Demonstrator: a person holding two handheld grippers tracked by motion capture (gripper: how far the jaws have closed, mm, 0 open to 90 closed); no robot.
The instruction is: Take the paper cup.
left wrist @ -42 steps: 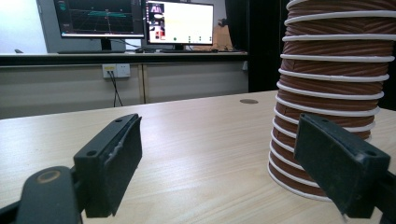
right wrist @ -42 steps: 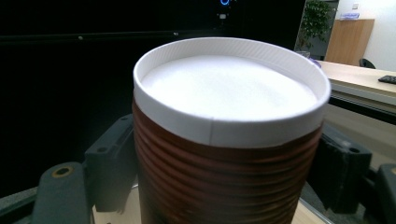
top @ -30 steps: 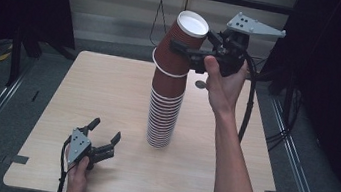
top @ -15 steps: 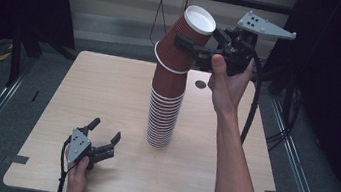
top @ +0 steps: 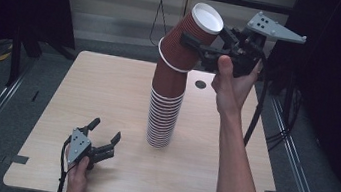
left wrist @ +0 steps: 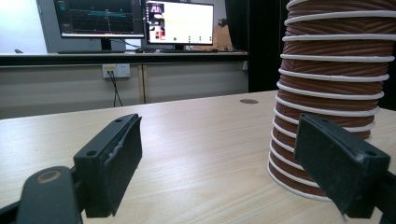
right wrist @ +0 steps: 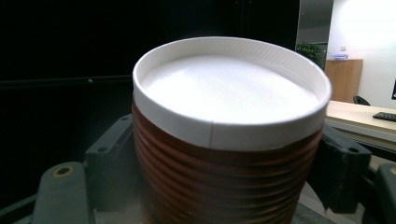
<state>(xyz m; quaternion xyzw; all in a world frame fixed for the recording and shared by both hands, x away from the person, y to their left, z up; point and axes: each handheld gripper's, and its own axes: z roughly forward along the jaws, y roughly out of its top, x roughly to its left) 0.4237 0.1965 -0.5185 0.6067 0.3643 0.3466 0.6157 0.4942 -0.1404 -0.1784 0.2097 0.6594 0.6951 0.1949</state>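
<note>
The stack (top: 165, 110) of red-brown paper cups stands inverted on the desk (top: 108, 92), near the centre of the top and slightly toward its right edge. The rims of the lower cups show as white rings, one above another.

The top cup (top: 190, 38) is tilted off the column, its white base turned up and toward the right. Its rim hangs around the cup below at a slant, so the two are not fully separated.

The right gripper (top: 196, 46) is raised above the far half of the desk, to the right of the stack. Its jaws point left and are clamped on the top cup, one on each side of the ribbed wall, just below the white base. In the right gripper view the top cup (right wrist: 229, 140) stands between the two black jaws, and both pads bear against its sides.

The left gripper (top: 105, 135) lies low near the front left corner of the desk, in the person's left hand (top: 77, 176). Its jaws are apart with nothing between them. They point toward the stack, which stands well apart from it, farther back and to the right. In the left gripper view the stack (left wrist: 327, 93) rises behind the right-hand jaw, without contact.

A dark round hole (top: 201, 84) lies in the desk near the far right corner.
</note>
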